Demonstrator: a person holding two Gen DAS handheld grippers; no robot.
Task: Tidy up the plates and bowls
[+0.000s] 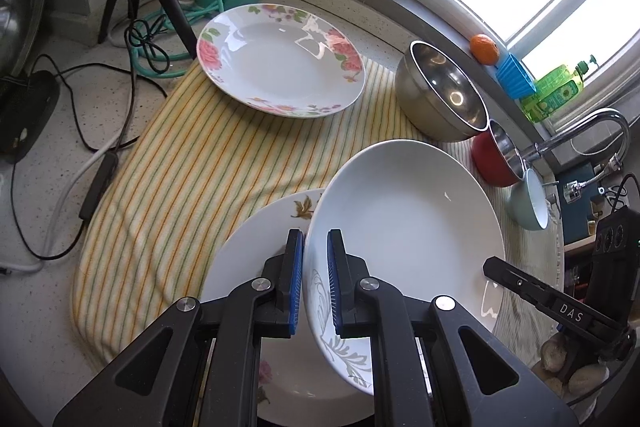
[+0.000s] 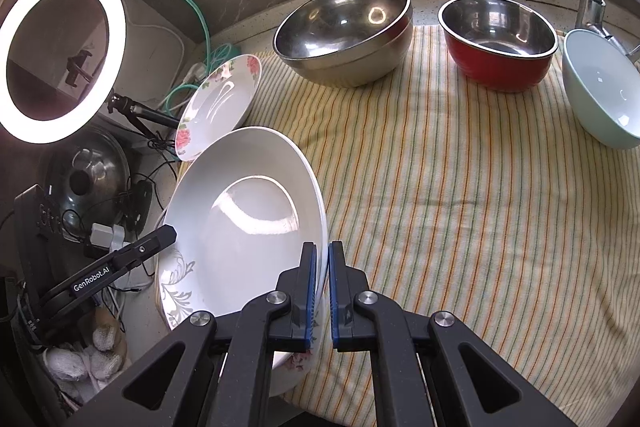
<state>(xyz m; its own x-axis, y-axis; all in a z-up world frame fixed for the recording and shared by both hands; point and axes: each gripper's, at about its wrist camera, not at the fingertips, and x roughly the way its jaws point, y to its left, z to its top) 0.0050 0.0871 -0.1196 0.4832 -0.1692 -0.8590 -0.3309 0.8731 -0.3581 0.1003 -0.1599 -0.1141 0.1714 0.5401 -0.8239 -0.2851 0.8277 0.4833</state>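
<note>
The left gripper (image 1: 316,281) is clamped on the near rim of a white plate with a grey leaf pattern (image 1: 404,227), which is tilted up off the cloth. The right gripper (image 2: 323,291) pinches the opposite rim of the same plate. Beneath it, partly covered, lies a second white plate with small flower prints (image 1: 256,251). Ahead of the left gripper, a rose-rimmed plate (image 1: 280,59) rests flat on the yellow striped cloth (image 1: 192,163). Further ahead of the right gripper stand a large steel bowl (image 2: 344,31), a red-sided steel bowl (image 2: 498,41) and a pale blue bowl (image 2: 600,91) in a row.
</note>
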